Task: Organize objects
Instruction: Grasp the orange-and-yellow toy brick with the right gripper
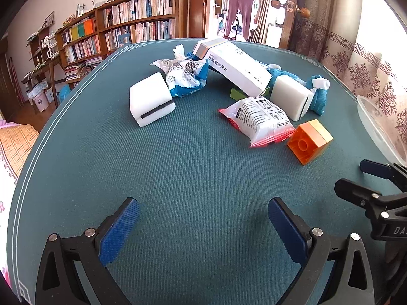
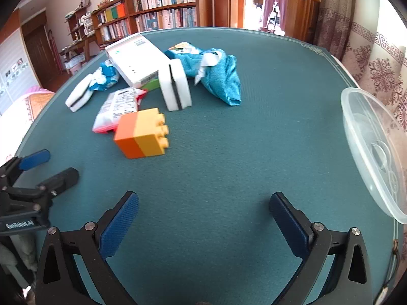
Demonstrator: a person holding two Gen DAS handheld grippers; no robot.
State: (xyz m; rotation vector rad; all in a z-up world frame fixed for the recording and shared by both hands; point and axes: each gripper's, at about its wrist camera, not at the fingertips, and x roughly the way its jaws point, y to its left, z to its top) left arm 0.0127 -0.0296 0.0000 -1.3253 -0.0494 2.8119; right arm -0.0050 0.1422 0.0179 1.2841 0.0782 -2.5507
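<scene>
A pile of objects lies on the green table [image 1: 178, 167]: an orange-and-yellow toy brick [image 1: 310, 141] [image 2: 141, 137], a red-edged white packet [image 1: 257, 120] [image 2: 115, 108], two white sponge blocks [image 1: 150, 99] [image 1: 290, 96], a long white box [image 1: 239, 68] [image 2: 137, 59], a blue-white packet [image 1: 187, 76] and a blue cloth [image 2: 218, 73]. My left gripper [image 1: 203, 218] is open and empty, near the front of the table. My right gripper [image 2: 203, 213] is open and empty, just short of the brick. Each gripper shows in the other's view [image 1: 356, 180] [image 2: 53, 166].
A clear plastic bowl [image 2: 368, 152] [image 1: 376, 127] stands at the table's right edge. A small green piece [image 2: 150, 84] lies under the white box. Bookshelves, a door and a curtain stand beyond the table.
</scene>
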